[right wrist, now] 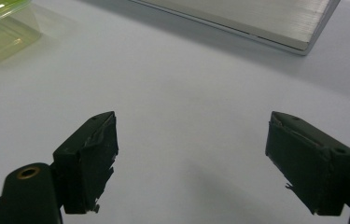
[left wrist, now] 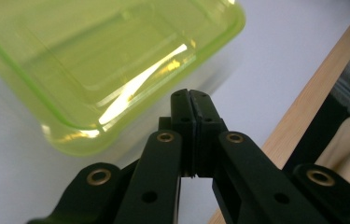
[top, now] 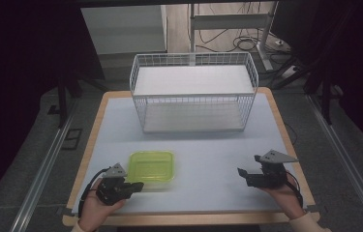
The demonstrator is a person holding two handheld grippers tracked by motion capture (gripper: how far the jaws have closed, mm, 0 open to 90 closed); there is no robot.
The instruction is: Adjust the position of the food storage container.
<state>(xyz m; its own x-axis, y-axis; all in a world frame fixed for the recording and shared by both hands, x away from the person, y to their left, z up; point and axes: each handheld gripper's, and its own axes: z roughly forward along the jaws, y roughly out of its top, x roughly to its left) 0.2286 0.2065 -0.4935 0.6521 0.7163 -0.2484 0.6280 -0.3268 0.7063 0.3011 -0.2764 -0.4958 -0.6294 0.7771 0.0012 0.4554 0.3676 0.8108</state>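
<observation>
The yellow-green lidded container (top: pixel 151 166) lay at the lower left of the high view, on the white table (top: pixel 208 145). The left gripper (top: pixel 135 186) sat just below its lower right corner, jaws pressed together on nothing. At lower right, well apart, the right gripper (top: pixel 248 166) stood wide open. A white wire basket (top: pixel 193 92) rose at upper centre
</observation>
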